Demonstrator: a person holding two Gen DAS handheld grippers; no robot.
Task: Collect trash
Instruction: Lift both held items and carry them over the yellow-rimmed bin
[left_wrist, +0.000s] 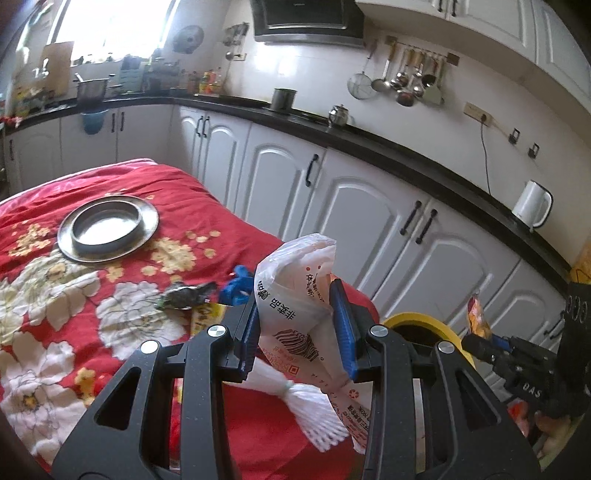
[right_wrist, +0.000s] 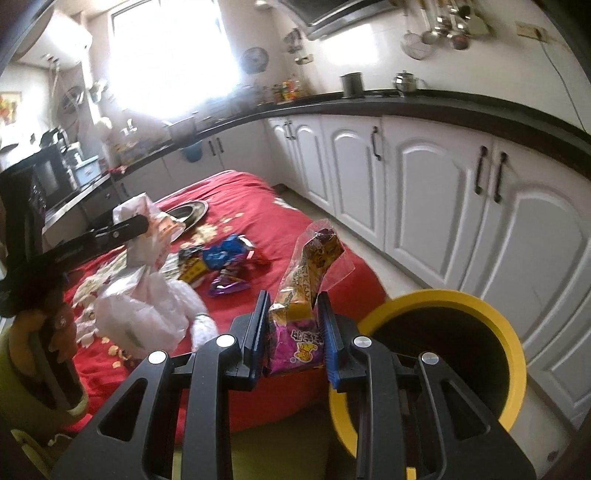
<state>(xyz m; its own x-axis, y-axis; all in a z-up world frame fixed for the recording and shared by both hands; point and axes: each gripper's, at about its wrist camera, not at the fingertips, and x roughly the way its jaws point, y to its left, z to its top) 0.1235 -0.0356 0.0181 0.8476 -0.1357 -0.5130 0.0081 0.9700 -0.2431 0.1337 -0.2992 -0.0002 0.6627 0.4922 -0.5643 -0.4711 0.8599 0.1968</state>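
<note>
Two pieces of trash are off the table, one in each gripper. The left gripper has its blue pads pressed on a crumpled white plastic bag printed with dark characters and a barcode; a white foam net sleeve hangs with it under the jaws. The right gripper is clamped on a yellow and purple snack wrapper, whose clear torn top stands up above the pads. From the right wrist view the wrapper sits just left of a yellow-rimmed bin with a dark inside, which stands on the floor by the table's near corner. The left wrist view shows the same bin just beyond the bag, with the right gripper and its wrapper over at the right edge.

More trash lies on the red flowered tablecloth: a blue wrapper, a dark crumpled wrapper next to it, and a yellow packet partly hidden behind the left jaw. The right view also shows a purple wrapper near the blue one. Farther back on the cloth rests a round metal plate carrying a shallow dish. White cupboards under a black counter run behind the table, with a white kettle standing on the counter.
</note>
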